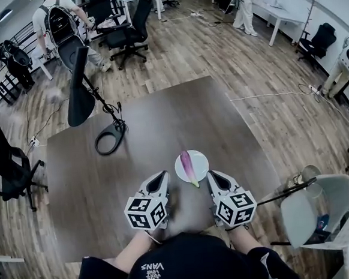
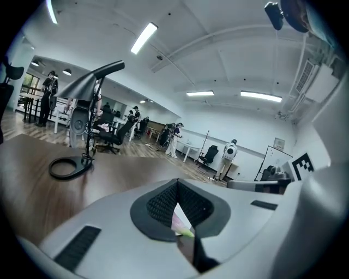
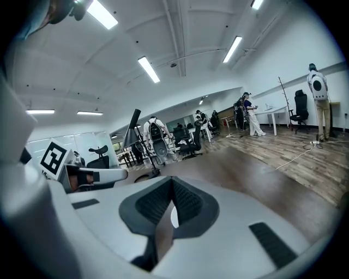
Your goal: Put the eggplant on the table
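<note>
Eggplant (image 1: 188,166) lies on a plate (image 1: 201,160), between the two sets of fingertips and just ahead of them, slightly nearer the R side. The plate sits on the table (image 1: 161,125). It's small and slim, purple w/ the green stem end pointing back at me. I judge it light and fairly firm, but the glossy rounded skin is prob slippery. A hard pinch could bruise it or squirt it out. Best hold is across the mid-body at the thickest part, not the taper or stem. L gripper (image 1: 163,175): fingers (image 2: 161,204) fully together, nothing between, gripping nothing. R gripper (image 1: 212,175): same, pads (image 3: 188,202) meet at the tips, empty. Neither touches the plate, as far as I can see.
</note>
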A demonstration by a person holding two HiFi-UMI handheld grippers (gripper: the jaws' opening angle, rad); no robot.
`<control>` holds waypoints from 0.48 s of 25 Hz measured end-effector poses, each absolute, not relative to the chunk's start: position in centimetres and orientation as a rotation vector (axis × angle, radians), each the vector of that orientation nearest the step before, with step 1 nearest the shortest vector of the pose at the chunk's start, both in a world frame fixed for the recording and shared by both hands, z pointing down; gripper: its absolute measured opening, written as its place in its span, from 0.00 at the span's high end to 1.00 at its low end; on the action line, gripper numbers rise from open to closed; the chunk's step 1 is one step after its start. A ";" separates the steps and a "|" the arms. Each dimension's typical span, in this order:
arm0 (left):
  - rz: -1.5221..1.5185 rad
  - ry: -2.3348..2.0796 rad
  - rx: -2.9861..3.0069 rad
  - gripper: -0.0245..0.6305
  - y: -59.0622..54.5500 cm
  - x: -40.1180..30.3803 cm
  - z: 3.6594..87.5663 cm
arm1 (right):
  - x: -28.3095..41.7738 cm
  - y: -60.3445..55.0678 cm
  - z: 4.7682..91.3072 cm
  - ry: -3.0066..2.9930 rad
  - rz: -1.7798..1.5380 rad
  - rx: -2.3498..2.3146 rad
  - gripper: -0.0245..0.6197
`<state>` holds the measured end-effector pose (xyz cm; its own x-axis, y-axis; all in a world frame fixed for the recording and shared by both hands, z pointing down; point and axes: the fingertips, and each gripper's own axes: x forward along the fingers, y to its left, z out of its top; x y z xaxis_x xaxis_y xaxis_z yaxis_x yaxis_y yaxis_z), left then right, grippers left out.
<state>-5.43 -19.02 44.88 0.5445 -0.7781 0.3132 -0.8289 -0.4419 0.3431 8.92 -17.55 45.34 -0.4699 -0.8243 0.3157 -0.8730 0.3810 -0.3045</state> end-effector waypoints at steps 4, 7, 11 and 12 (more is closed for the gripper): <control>0.152 -1.298 2.326 0.95 -18.6 -5.5 45.2 | 8.8 -17.3 45.7 -2.509 0.658 1.554 0.93; 0.149 -1.296 2.321 0.95 -18.5 -5.5 45.3 | 8.6 -17.2 45.9 -2.508 0.670 1.540 0.93; 0.158 -1.295 2.334 0.95 -18.3 -5.3 45.3 | 8.6 -17.0 45.8 -2.514 0.671 1.540 0.94; 0.159 -1.294 2.339 0.95 -18.3 -5.2 45.2 | 8.6 -17.1 45.7 -2.515 0.670 1.542 0.93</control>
